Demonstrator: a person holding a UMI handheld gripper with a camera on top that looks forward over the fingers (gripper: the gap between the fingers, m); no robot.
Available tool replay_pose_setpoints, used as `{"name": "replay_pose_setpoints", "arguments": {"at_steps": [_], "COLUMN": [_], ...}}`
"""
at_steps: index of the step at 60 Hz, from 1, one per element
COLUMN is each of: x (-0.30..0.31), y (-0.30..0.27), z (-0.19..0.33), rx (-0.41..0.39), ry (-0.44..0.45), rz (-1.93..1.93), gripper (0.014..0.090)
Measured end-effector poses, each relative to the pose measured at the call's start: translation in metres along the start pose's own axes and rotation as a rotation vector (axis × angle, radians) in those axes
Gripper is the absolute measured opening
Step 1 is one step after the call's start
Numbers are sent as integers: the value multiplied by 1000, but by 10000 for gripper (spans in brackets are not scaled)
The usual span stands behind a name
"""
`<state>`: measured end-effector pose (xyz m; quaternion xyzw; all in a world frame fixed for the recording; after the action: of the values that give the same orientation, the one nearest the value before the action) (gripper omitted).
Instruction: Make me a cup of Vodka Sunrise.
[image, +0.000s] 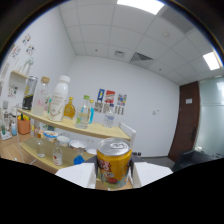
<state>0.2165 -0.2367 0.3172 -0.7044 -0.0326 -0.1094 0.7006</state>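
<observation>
I see a wooden shelf (75, 129) running along the white wall beyond my tongs (114, 175), with a tall white bottle (59, 98), a dark-capped clear jar (29, 93) and a small amber bottle (69, 108) standing on its upper board, and glasses on the lower one. Closer in, the yellow drink can (114, 162) sits upright between the two white fingers (75, 175), lifted well above the shelf, both fingers pressing its sides, so my tongs are clamped on it
</observation>
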Motion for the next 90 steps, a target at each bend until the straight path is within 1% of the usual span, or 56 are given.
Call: {"name": "replay_pose_setpoints", "arguments": {"at_steps": [9, 12, 17, 23, 26, 35, 37, 50, 60, 65, 66, 67, 70, 74, 77, 82, 90], "x": [28, 32, 32, 24, 19, 8, 7, 5, 5, 5, 5, 7, 13, 17, 18, 16, -14], "y": [106, 142, 193, 234, 247, 275, 274, 277, 279, 282, 282, 282, 277, 262, 244, 208, 155], "z": [15, 18, 24, 28, 28, 29, 29, 25, 14, 9, 9, 8, 5, -1, -6, -19, -46], "rx": [-166, -232, -315, -376, -407, -467, -459, -469, -483, -507, -514, -521, -524, -510, -495, -447, -388], "ry": [6, 14, 9, -1, -13, -38, -43, -53, -47, -47, -44, -37, -10, 3, 13, 22, -4], "rz": [181, 215, 260, 257, 265, 246, 241, 230, 214, 213, 215, 216, 213, 206, 203, 209, 230], "gripper": [498, 501, 500, 501, 500, 501, 502, 519, 528, 539, 555, 587, 745, 847, 861, 852, 853]}}
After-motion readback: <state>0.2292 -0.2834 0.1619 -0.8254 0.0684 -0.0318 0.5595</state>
